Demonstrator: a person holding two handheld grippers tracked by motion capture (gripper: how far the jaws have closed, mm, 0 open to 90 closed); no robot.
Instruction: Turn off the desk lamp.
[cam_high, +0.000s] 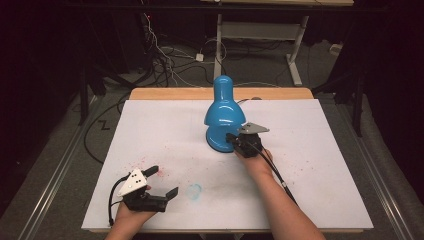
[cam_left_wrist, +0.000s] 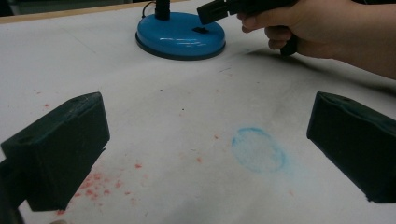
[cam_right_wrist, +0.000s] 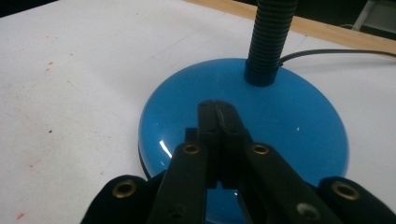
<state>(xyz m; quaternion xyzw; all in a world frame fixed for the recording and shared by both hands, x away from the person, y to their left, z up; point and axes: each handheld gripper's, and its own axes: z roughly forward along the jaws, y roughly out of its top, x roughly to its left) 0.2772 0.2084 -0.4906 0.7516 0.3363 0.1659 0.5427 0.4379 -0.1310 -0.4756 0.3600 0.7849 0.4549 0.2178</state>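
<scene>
A blue desk lamp (cam_high: 224, 112) stands on the white-covered table (cam_high: 310, 175), a little past its middle, with the shade bent forward over the round base (cam_left_wrist: 180, 35). My right gripper (cam_high: 231, 137) is shut with nothing between its jaws. Its tips (cam_right_wrist: 218, 109) hang over the near part of the base (cam_right_wrist: 289, 121), just above a small black switch (cam_left_wrist: 201, 29); I cannot tell whether they touch it. The black ribbed neck (cam_right_wrist: 268, 42) rises behind them. My left gripper (cam_high: 162, 181) rests near the front left edge, open and empty (cam_left_wrist: 208, 112).
A faint blue ring mark (cam_high: 194, 191) and red speckles (cam_high: 145, 162) stain the white cover near the left gripper. The lamp's cable (cam_right_wrist: 336, 52) runs off the far wooden edge (cam_high: 175, 93). Loose cables and a desk frame (cam_high: 295, 50) lie on the floor beyond.
</scene>
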